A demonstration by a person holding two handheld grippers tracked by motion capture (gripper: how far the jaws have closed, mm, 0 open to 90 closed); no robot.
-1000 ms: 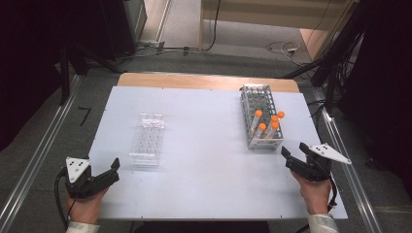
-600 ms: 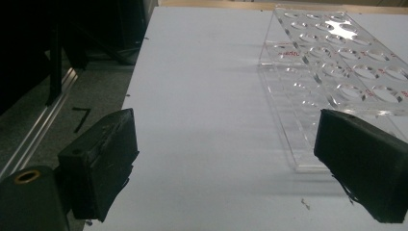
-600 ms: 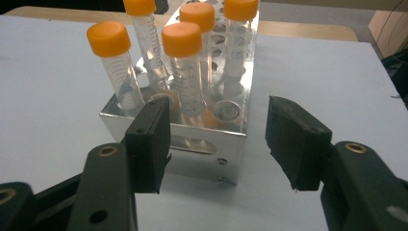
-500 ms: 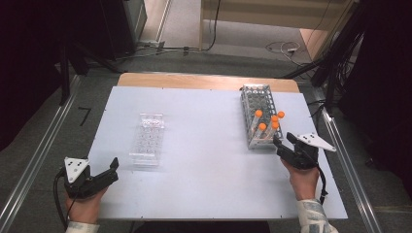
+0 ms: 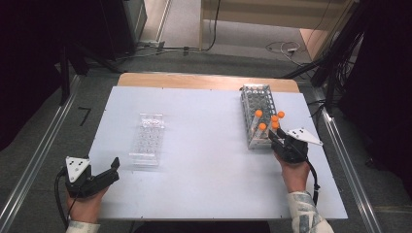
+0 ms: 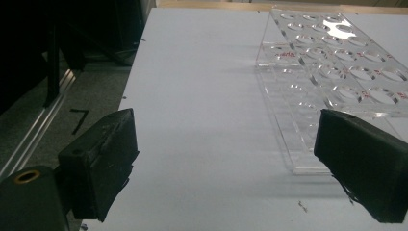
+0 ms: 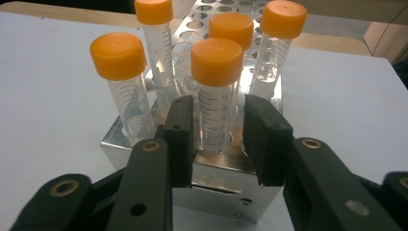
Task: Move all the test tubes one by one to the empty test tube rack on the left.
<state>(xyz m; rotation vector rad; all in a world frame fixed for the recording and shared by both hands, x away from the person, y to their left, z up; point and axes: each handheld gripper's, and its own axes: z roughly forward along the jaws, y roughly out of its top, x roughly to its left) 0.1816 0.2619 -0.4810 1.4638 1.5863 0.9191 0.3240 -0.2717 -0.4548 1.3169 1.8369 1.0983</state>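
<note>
Closing right tool point(image 7: 219, 132) around nearest orange-capped tube point(image 7: 216, 91), pads not touching | left tool point(image 6: 226, 168) apart, idle

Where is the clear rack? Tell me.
High view: the clear rack lies left of centre on the white table, just ahead of the left claw.

On the table point(image 5: 204, 194), the clear rack point(image 5: 147, 141) is lying left of centre, while the metal rack point(image 5: 258, 108) is standing well apart on the right, running away toward the far edge. Five capped tubes point(image 5: 274, 118) are sitting upright in its near end. The right gripper point(image 5: 275, 139) is hovering just before that end, one tube point(image 7: 216, 91) standing between its jaws. The left gripper point(image 5: 112, 167) is resting near the front left corner, just before the clear rack.
</note>
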